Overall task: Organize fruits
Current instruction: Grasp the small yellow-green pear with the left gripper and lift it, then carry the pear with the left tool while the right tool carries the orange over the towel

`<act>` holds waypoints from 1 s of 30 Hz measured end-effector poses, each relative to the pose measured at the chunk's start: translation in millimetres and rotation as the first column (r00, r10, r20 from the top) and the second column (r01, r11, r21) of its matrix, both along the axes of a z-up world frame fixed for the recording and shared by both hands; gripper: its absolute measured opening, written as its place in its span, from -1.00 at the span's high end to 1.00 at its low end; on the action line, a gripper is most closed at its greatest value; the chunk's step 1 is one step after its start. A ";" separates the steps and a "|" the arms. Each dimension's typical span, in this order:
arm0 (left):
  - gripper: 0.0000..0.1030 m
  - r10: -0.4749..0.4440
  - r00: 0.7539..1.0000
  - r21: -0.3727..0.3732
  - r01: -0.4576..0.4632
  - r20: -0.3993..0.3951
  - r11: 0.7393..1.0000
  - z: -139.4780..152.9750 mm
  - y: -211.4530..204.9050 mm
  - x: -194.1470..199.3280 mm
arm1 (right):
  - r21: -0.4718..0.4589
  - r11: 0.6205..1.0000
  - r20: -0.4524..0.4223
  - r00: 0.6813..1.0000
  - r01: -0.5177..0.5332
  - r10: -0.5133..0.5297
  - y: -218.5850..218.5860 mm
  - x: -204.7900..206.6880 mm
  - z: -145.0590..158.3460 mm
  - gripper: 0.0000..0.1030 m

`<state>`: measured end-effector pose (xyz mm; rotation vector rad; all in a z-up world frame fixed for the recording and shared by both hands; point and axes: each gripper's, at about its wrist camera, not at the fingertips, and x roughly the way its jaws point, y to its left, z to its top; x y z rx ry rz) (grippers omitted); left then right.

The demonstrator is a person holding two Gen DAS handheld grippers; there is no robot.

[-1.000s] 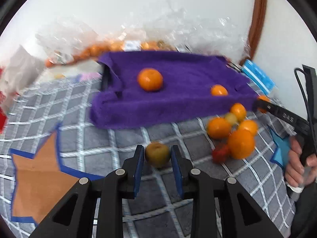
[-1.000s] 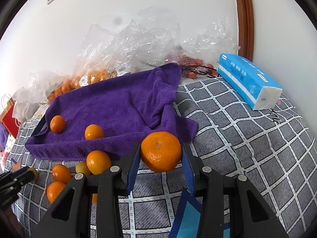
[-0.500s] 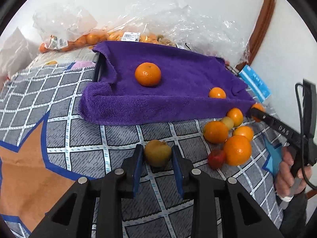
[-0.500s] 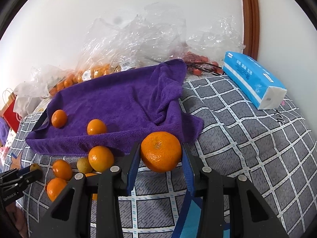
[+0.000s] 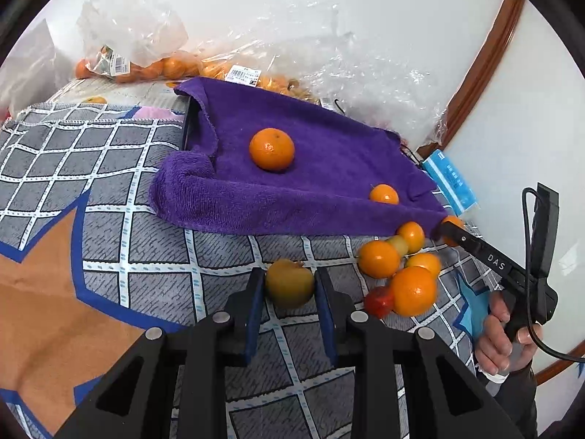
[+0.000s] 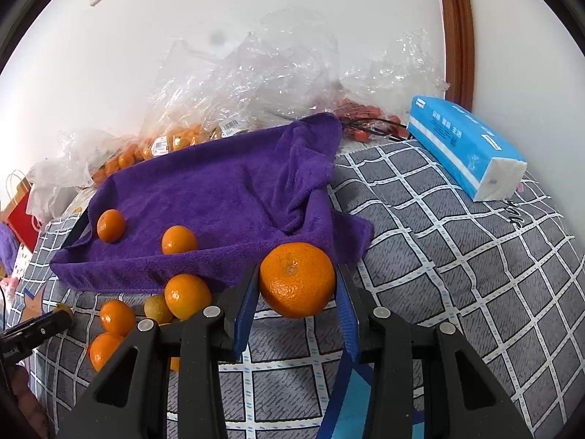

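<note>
The left gripper (image 5: 289,287) is closed on a small yellow-green fruit (image 5: 289,283); its blue pads press the fruit from both sides, and the jaws have just closed a little more on it. The right gripper (image 6: 297,291) holds a big orange (image 6: 297,280) tightly between its pads, just in front of the near right corner of the purple towel (image 6: 226,197).

In the left wrist view, a pile of oranges (image 5: 400,265) with one small red fruit (image 5: 379,301) lies on the grey checked cloth (image 5: 120,168), right of the green fruit and just at the towel's near edge. Two oranges lie on the towel, one larger (image 5: 271,149) at the middle and one smaller (image 5: 383,194) to the right. Behind the towel are clear plastic bags (image 6: 256,73) with more oranges inside. A blue tissue pack (image 6: 466,152) lies far right on the cloth. A hand (image 5: 506,336) holds the right gripper's handle.
</note>
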<state>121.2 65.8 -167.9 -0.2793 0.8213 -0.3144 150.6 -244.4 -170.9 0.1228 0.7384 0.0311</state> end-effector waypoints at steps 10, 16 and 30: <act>0.49 0.024 0.994 0.016 -0.026 0.106 1.000 14.8 -0.9 -14.0 | -0.052 0.998 0.066 0.997 -0.039 0.042 11.7 -10.4 9.2 0.21; 0.49 0.007 0.987 0.026 -0.012 0.164 1.000 22.0 -6.3 -20.8 | -0.069 0.995 0.092 0.993 -0.073 0.080 18.7 -13.9 12.0 0.21; 0.49 0.092 0.981 0.003 -0.094 0.170 0.996 40.5 4.5 -26.6 | -0.055 0.991 0.138 0.982 -0.122 0.128 27.2 -22.9 18.6 0.21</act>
